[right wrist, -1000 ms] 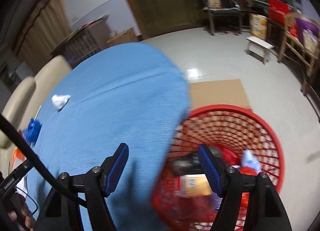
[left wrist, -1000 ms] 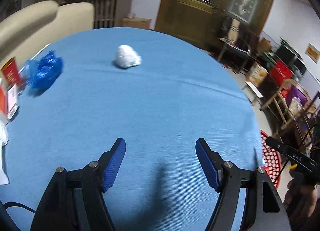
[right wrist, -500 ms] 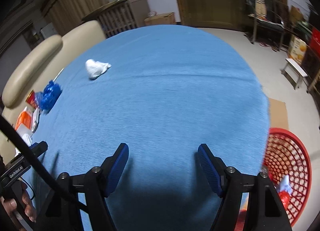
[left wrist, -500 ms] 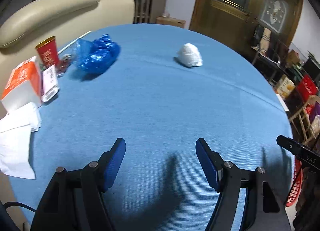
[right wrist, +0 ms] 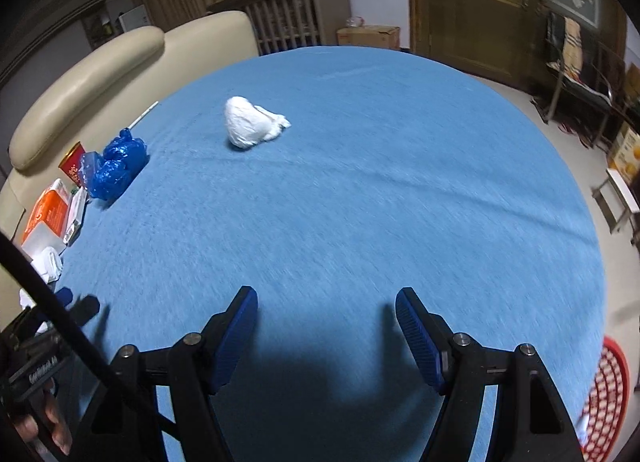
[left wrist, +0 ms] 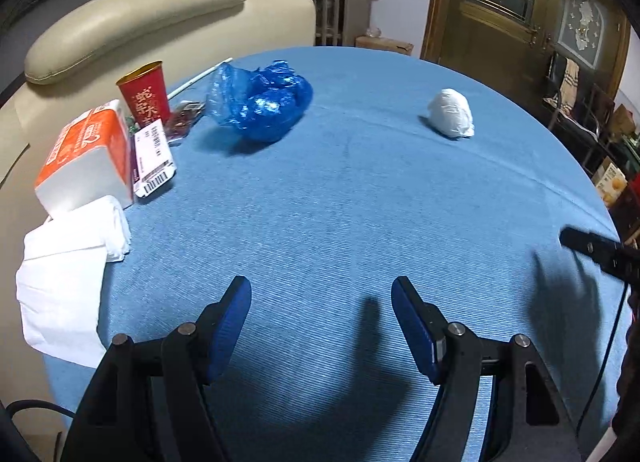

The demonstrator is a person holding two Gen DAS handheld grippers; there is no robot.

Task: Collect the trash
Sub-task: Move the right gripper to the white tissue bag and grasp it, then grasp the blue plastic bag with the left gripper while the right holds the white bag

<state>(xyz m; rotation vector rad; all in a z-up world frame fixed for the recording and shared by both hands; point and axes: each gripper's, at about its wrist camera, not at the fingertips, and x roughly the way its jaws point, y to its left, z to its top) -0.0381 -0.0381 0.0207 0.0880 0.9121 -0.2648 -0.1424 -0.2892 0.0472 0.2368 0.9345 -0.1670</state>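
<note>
since a second ago my right gripper has swung off the red basket, now low right of its jaws, onto the blue table. both jaw pairs stand apart, empty, ready to pick. the white wad lies ahead-left of the right jaws; the blue bag lies ahead-left of my left gripper.

A round counter under blue cloth. A white wad lies well apart from the blue plastic bag; just beside that bag stand a red cup, an orange carton and white tissues.
</note>
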